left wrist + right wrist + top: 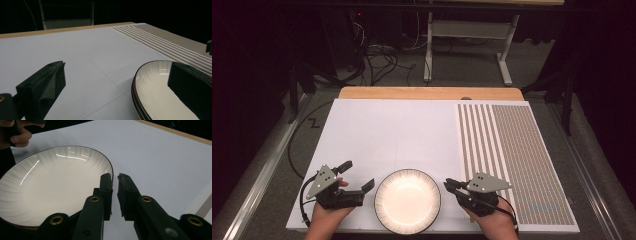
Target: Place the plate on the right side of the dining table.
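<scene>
The right gripper [114, 178] has pinched its jaws onto the plate's [407, 201] near rim. Across the plate, the left gripper [360, 175] stands wide open, one jaw over the opposite rim, holding nothing.

I see a round, cream-white glazed ceramic plate [407, 201] with fine radial ribbing and a thin dark rim, lying flat and upright at the near edge of the table, empty, glossy under the light.
</scene>
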`<state>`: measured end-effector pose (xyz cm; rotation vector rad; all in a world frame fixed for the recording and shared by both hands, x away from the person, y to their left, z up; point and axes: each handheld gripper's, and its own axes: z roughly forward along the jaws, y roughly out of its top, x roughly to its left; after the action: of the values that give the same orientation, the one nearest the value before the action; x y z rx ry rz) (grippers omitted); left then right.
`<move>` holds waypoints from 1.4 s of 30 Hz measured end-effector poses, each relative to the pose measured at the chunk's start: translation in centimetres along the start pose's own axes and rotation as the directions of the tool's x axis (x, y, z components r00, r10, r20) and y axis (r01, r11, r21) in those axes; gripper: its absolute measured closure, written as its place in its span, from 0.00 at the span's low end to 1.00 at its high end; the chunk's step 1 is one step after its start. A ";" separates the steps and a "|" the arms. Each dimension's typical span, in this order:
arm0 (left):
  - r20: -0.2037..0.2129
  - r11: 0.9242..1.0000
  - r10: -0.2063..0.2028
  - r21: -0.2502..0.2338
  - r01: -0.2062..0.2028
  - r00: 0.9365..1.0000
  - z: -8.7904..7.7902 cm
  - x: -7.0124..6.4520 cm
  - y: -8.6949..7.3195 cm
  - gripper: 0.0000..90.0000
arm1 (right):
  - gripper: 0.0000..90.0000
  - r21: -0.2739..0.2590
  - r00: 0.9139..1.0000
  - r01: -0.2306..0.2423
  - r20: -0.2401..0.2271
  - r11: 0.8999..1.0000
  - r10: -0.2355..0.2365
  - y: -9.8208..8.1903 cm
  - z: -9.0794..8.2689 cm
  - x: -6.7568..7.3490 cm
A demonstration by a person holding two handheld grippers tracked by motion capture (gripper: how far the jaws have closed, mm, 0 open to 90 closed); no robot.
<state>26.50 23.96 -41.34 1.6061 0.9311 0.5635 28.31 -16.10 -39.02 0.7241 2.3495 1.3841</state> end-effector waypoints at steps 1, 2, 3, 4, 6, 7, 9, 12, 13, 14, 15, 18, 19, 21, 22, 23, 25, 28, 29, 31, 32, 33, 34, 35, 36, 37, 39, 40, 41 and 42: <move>0.000 1.000 0.002 -0.001 -0.002 1.000 0.0 0.0 0.0 0.02 | 0.98 0.006 1.000 0.006 -0.002 1.000 -0.006 0.0 0.0 0.1; 0.000 1.000 0.003 -0.001 -0.003 1.000 0.0 0.0 0.0 0.02 | 1.00 0.012 1.000 0.014 0.002 1.000 -0.014 0.0 -0.1 0.2; 0.000 1.000 0.004 -0.002 -0.004 1.000 0.0 0.0 0.0 0.02 | 1.00 0.029 1.000 0.030 -0.009 0.999 -0.030 0.1 0.0 0.3; -0.001 1.000 0.003 -0.002 -0.003 1.000 -0.1 0.0 0.0 0.02 | 1.00 0.029 1.000 0.030 -0.009 0.999 -0.030 0.1 0.0 0.3; -0.002 1.000 0.001 -0.001 -0.001 1.000 -0.1 0.1 0.0 0.02 | 1.00 0.064 0.998 0.055 -0.034 0.996 -0.053 0.0 0.2 0.6; -0.002 1.000 0.000 -0.002 0.000 1.000 -0.1 0.1 0.0 0.02 | 1.00 0.064 0.998 0.055 -0.034 0.996 -0.053 0.0 0.2 0.6; -0.001 1.000 -0.002 -0.004 0.002 1.000 -0.1 0.1 0.0 0.02 | 1.00 0.091 0.997 0.071 -0.048 0.993 -0.067 0.0 0.4 0.9; 0.000 1.000 -0.001 -0.006 0.001 1.000 -0.1 0.1 0.0 0.02 | 1.00 0.135 0.993 0.105 -0.062 0.985 -0.098 -0.2 0.9 1.5; 0.000 1.000 0.000 -0.005 0.000 1.000 -0.1 0.1 0.0 0.02 | 1.00 0.140 0.993 0.107 -0.065 0.984 -0.099 -0.2 0.9 1.6; 0.001 1.000 0.000 -0.006 0.000 1.000 -0.1 0.1 0.1 0.02 | 1.00 0.140 0.993 0.107 -0.065 0.984 -0.099 -0.2 0.9 1.6; 0.001 1.000 0.000 -0.007 0.000 1.000 -0.2 0.1 0.1 0.02 | 1.00 0.150 0.993 0.109 -0.071 0.983 -0.099 -0.2 1.0 1.7; -0.001 1.000 -0.002 -0.011 0.002 1.000 -0.1 0.1 0.1 0.02 | 1.00 0.160 0.992 0.110 -0.079 0.981 -0.098 -0.2 1.0 1.7; 0.000 1.000 -0.002 -0.011 0.002 1.000 -0.1 0.1 0.1 0.02 | 1.00 0.165 0.992 0.111 -0.083 0.980 -0.098 -0.2 1.1 1.8; 0.000 1.000 -0.002 -0.011 0.002 1.000 -0.2 0.1 0.1 0.02 | 1.00 0.174 0.991 0.115 -0.087 0.978 -0.101 -0.2 1.2 1.9; 0.000 1.000 -0.002 -0.011 0.002 1.000 -0.2 0.1 0.1 0.02 | 1.00 0.177 0.990 0.121 -0.089 0.977 -0.106 -0.2 1.2 1.9; 0.001 1.000 -0.002 -0.011 0.002 1.000 -0.2 0.1 0.1 0.02 | 1.00 0.180 0.990 0.123 -0.090 0.976 -0.108 -0.2 1.3 2.0; 0.001 1.000 -0.001 -0.011 0.001 1.000 -0.2 0.1 0.1 0.02 | 1.00 0.184 0.990 0.125 -0.088 0.975 -0.110 -0.2 1.3 2.0; 0.001 1.000 0.000 -0.012 0.000 1.000 -0.2 0.2 0.1 0.02 | 1.00 0.188 0.989 0.129 -0.089 0.974 -0.114 -0.2 1.3 2.0; 0.001 1.000 0.000 -0.011 0.000 1.000 -0.2 0.2 0.1 0.02 | 1.00 0.189 0.989 0.133 -0.089 0.973 -0.118 -0.1 1.3 2.0; 0.001 1.000 0.000 -0.011 0.000 1.000 -0.2 0.2 0.1 0.02 | 1.00 0.196 0.988 0.139 -0.088 0.971 -0.123 -0.1 1.3 2.1; 0.001 1.000 -0.002 -0.011 0.002 1.000 -0.1 0.1 0.1 0.02 | 1.00 0.204 0.987 0.148 -0.086 0.968 -0.133 0.0 1.4 2.2; 0.001 1.000 -0.002 -0.011 0.002 1.000 -0.1 0.1 0.1 0.02 | 1.00 0.204 0.987 0.148 -0.086 0.968 -0.133 0.0 1.4 2.2; 0.001 1.000 -0.001 -0.009 0.001 1.000 -0.1 0.2 0.1 0.02 | 1.00 0.209 0.987 0.152 -0.081 0.966 -0.138 0.1 1.4 2.3; 0.001 1.000 -0.001 -0.009 0.001 1.000 -0.1 0.1 0.1 0.02 | 1.00 0.209 0.987 0.152 -0.081 0.966 -0.138 0.1 1.4 2.3; 0.001 1.000 -0.001 -0.009 0.001 1.000 -0.1 0.1 0.0 0.02 | 1.00 0.210 0.987 0.154 -0.081 0.966 -0.139 0.1 1.4 2.3; 0.002 1.000 -0.001 -0.008 0.001 1.000 -0.1 0.1 0.0 0.02 | 1.00 0.211 0.987 0.152 -0.081 0.966 -0.138 0.2 1.4 2.3; 0.002 1.000 -0.001 -0.008 0.001 1.000 -0.1 0.1 0.0 0.02 | 1.00 0.216 0.987 0.156 -0.076 0.964 -0.142 0.2 1.5 2.3; 0.001 1.000 -0.001 -0.008 0.001 1.000 -0.1 0.1 0.0 0.02 | 1.00 0.216 0.987 0.156 -0.076 0.964 -0.142 0.2 1.5 2.3; 0.001 1.000 -0.001 -0.008 0.001 1.000 -0.1 0.1 0.0 0.02 | 1.00 0.219 0.987 0.157 -0.074 0.963 -0.144 0.2 1.5 2.3; 0.001 1.000 -0.001 -0.008 0.001 1.000 -0.1 0.1 0.0 0.02 | 1.00 0.223 0.986 0.160 -0.074 0.962 -0.147 0.2 1.5 2.3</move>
<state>26.52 24.09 -41.30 1.5983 0.9276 0.5650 27.19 -13.62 -39.59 0.5532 2.5771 1.0959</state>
